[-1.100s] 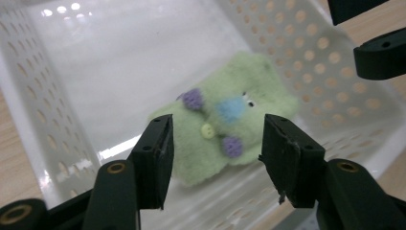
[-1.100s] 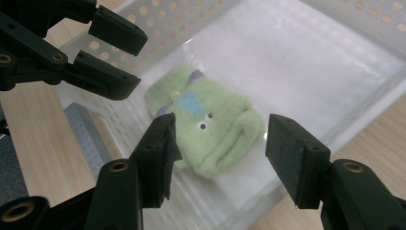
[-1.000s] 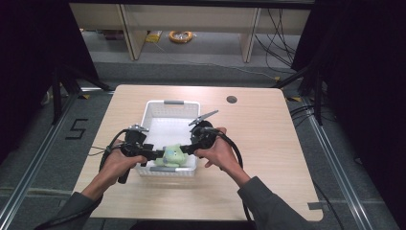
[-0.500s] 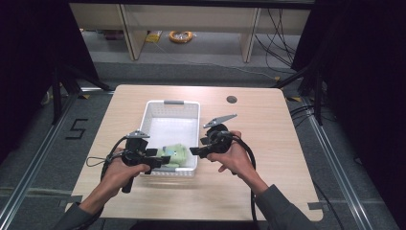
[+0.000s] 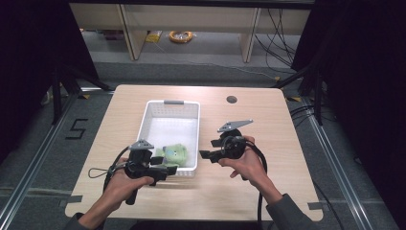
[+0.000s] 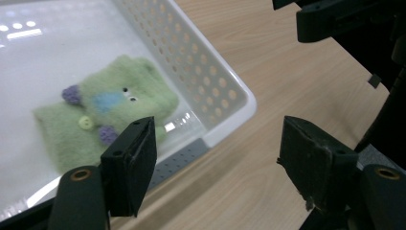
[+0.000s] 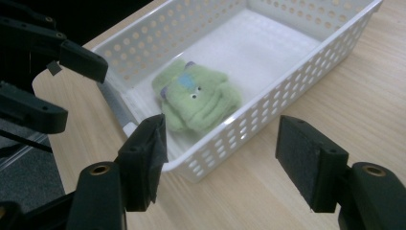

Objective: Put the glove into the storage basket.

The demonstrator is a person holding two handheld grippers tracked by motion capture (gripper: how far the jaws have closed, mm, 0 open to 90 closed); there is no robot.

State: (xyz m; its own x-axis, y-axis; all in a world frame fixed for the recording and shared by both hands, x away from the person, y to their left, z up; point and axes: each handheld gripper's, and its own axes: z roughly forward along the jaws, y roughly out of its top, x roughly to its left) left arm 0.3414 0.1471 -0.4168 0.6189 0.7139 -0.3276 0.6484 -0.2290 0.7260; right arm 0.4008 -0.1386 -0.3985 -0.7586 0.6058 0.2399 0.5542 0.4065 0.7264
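Green plush toy (image 5: 174, 153): one, in one white basket (image 5: 165, 109); both grippers' jaws just opened, empty.

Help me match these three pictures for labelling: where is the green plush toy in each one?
High view: green plush toy in the white basket's near end, between the grippers.
Left gripper view: toy left of centre, above the left jaw.
Right gripper view: toy at centre.
Shared landmark: the basket's perforated wall.

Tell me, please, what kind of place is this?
Probably a lab or recording workspace, not a home. A plain wooden table stands on a grey floor with tape marks, dark curtains hang at both sides, and loose cables lie behind near bare shelving.
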